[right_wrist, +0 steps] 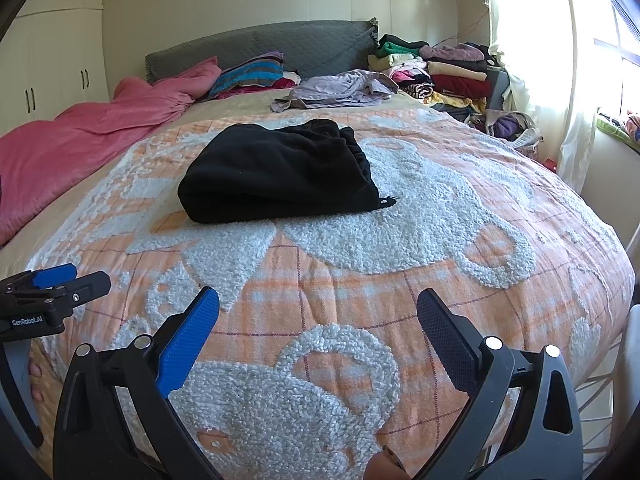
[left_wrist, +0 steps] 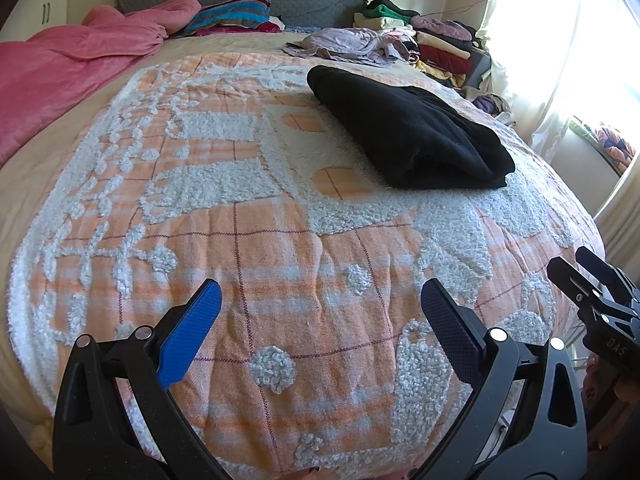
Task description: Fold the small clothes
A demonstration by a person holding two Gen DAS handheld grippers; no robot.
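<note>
A black fleece garment (left_wrist: 412, 132) lies folded into a thick bundle on the orange-and-white bedspread (left_wrist: 260, 248), at mid-bed; the right wrist view shows the black garment (right_wrist: 280, 172) ahead and a little left. My left gripper (left_wrist: 320, 304) hovers open over the near part of the bedspread, nothing between its blue fingers. My right gripper (right_wrist: 318, 308) is likewise open and empty, well short of the garment. Each gripper appears at the edge of the other's view, the right gripper (left_wrist: 588, 276) at the left view's right edge, the left gripper (right_wrist: 76, 278) at the right view's left edge.
A crumpled lilac garment (right_wrist: 340, 88) lies near the headboard. Stacks of folded clothes (right_wrist: 440, 76) sit at the far right corner. A pink blanket (right_wrist: 80, 136) runs along the left side, striped pillows (right_wrist: 248, 74) behind it. Curtains and a window are on the right.
</note>
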